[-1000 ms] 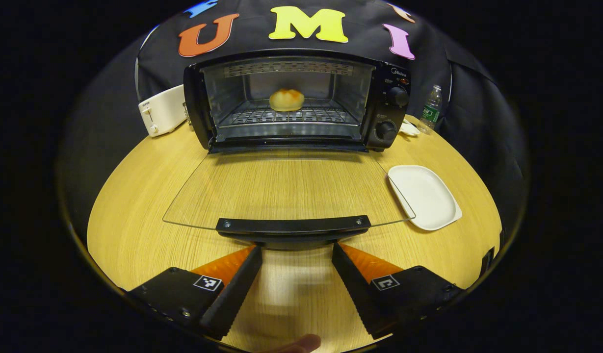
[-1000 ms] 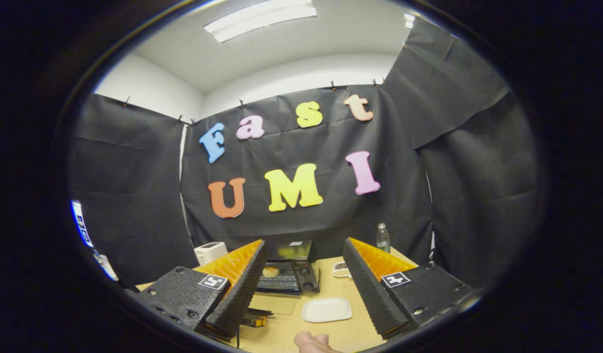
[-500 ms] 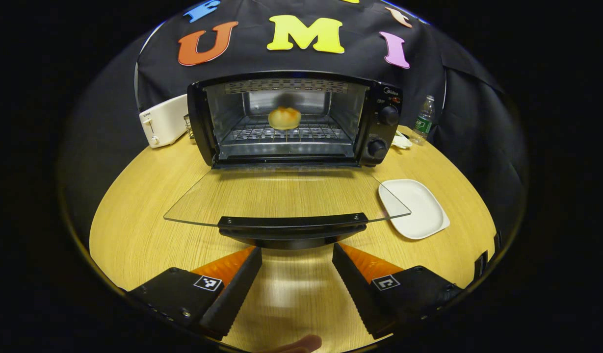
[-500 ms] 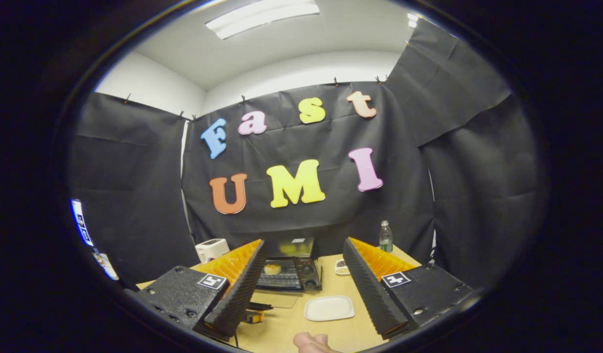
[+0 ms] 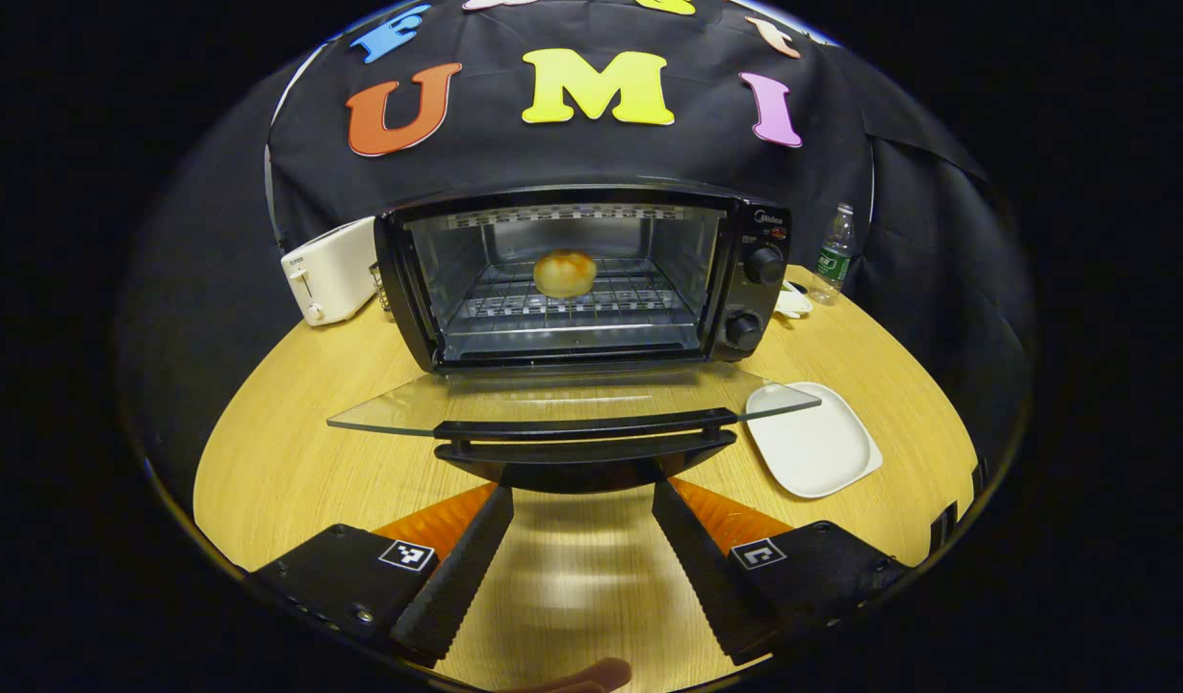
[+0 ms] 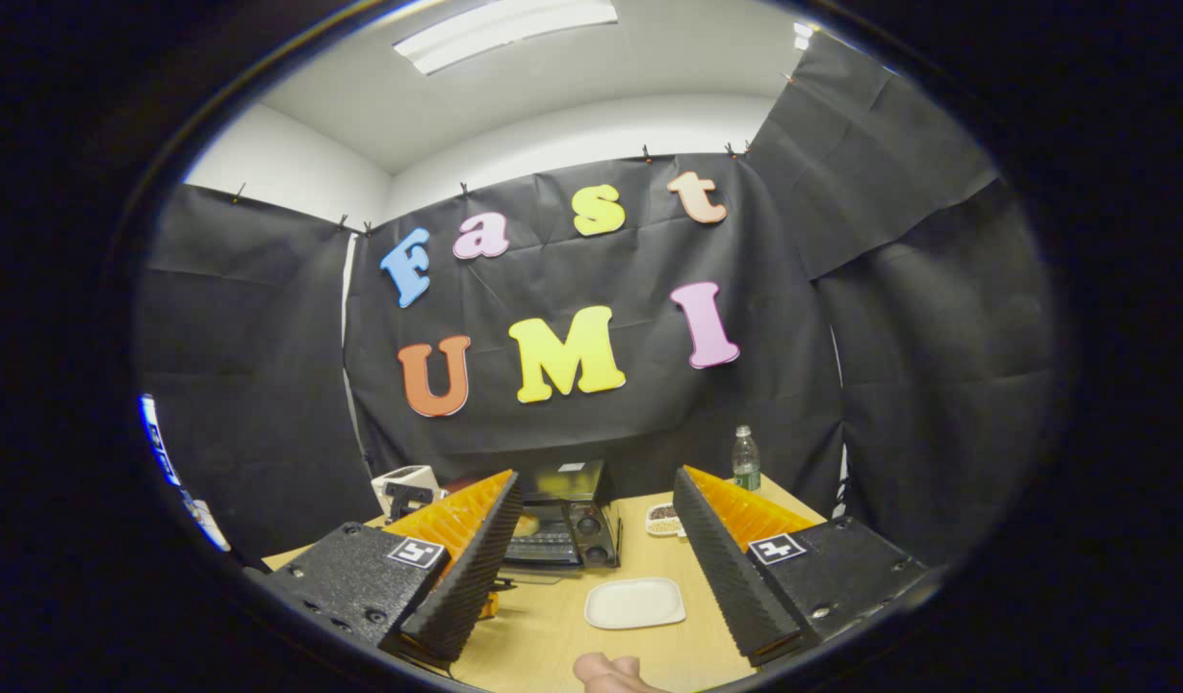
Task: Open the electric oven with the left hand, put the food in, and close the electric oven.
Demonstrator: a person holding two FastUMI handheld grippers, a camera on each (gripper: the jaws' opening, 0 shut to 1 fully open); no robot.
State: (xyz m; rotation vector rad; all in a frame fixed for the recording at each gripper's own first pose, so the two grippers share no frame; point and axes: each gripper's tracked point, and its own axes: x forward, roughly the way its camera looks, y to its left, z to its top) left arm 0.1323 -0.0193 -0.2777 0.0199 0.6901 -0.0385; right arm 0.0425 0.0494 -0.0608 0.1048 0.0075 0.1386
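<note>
The oven [image 5: 591, 274] mouth stands wide, its glass door [image 5: 572, 404] hanging out flat over the bench [image 5: 293, 452], handle [image 5: 583, 428] edge nearest. The left tool [image 5: 583, 515] sits just below that handle, fingers spread, bare bench between them. Inside, the bun [image 5: 565, 273] takes the middle of the rack, with free rack to either side. Right of the door, the white plate [image 5: 812, 443] lies just beside the door's corner. Left of the door, open bench runs back to the toaster [image 5: 329, 271] beside the oven. The bottle [image 5: 832, 252] and a small dish [image 5: 791, 301] crowd the far right corner. The right tool [image 6: 591, 568] is held high, well clear, fingers spread.
</note>
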